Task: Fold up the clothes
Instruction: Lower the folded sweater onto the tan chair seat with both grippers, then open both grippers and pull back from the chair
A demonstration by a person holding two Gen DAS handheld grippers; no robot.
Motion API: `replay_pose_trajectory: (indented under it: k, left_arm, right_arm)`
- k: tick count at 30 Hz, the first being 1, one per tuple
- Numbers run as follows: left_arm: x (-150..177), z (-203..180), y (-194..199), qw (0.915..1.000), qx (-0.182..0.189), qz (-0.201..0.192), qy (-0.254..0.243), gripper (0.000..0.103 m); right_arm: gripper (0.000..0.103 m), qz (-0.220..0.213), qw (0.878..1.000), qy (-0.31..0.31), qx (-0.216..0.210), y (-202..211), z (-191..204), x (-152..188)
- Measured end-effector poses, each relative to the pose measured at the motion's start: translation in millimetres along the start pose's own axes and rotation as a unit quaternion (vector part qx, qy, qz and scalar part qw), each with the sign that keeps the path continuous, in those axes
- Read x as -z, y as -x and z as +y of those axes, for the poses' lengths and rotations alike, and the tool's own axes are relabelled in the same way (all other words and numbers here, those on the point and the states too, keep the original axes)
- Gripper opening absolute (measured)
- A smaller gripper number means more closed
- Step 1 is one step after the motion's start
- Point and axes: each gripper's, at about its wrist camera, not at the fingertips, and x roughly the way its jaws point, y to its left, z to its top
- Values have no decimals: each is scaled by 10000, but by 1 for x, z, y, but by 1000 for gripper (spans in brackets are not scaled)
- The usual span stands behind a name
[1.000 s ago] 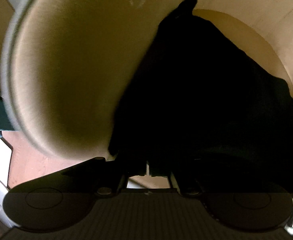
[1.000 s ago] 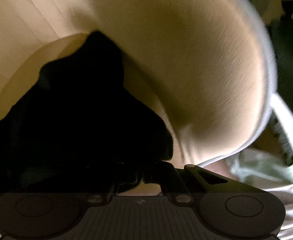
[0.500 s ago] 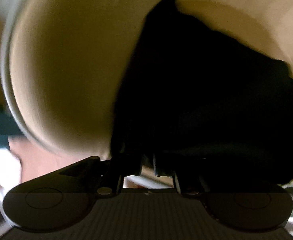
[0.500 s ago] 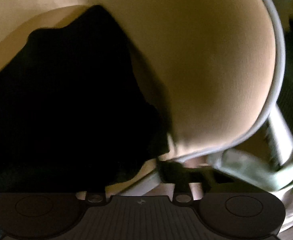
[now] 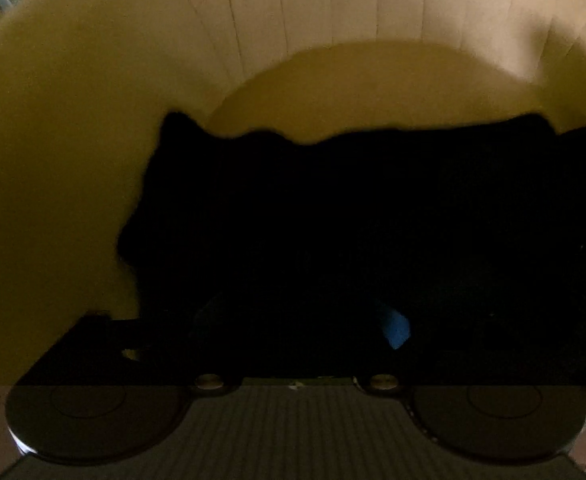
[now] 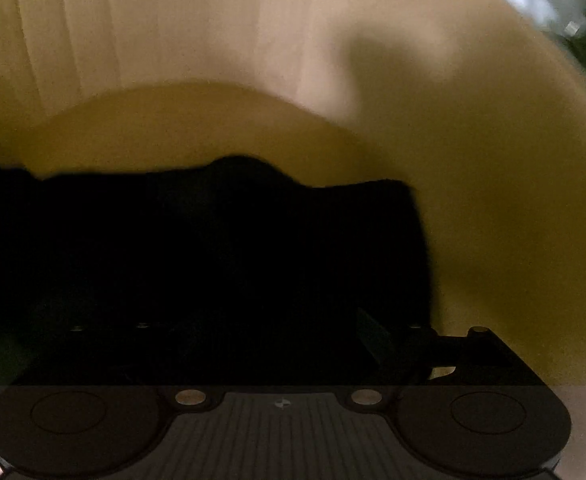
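Nearest in both wrist views is each gripper's dark ribbed body with its two round discs. The left gripper point(image 5: 293, 332) has just been opening and its jaws stand spread wide, released; the black garment point(image 5: 353, 232) lies below and between them, but the dark cloth swallows the fingers, so I cannot tell whether any pad touches it. A small blue patch point(image 5: 395, 328) shows just above the gripper body, right of centre. The right gripper point(image 6: 253, 340) has likewise just been opening and is released, its right finger point(image 6: 377, 336) showing dimly at the garment's near right corner. The black garment point(image 6: 213, 248) lies as a broad, roughly oblong dark mass on the pale wooden counter point(image 5: 333, 8), its far edge uneven, with a small peak at the far left corner in the left view and a low hump in the right view. Beyond it a rounded shadow falls over the counter point(image 6: 173, 32), whose plank seams run away toward the far side. Blurred clutter shows at the far corners.
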Motion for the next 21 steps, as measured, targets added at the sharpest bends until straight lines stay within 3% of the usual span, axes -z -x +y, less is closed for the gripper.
replay_pose_trajectory:
  k: [1, 4, 11, 14, 17, 21]
  left_arm:
    - [-2, 0, -5, 10000, 25, 22, -31, 103]
    - [-10, -2, -8, 9999, 90, 60, 40, 103]
    - [-4, -1, 1, 9997, 170, 171, 41, 103]
    - [-21, 1, -4, 9988, 166, 448, -67, 103]
    - [-26, -4, 11, 9982, -134, 581, -118, 102]
    - [-7, -16, 70, 9981, -535, 268, -138, 102]
  right_arm:
    - [89, 68, 9999, 93, 21, -5, 1, 1]
    - [102, 154, 9998, 107, -20, -14, -3, -4]
    - [102, 170, 9993, 194, -287, -36, -6, -12]
    - [102, 284, 9993, 122, -209, -35, -6, -21]
    - [101, 177, 9996, -87, -216, -12, -8, -24]
    - [102, -234, 9983, -378, -364, 48, -16, -21]
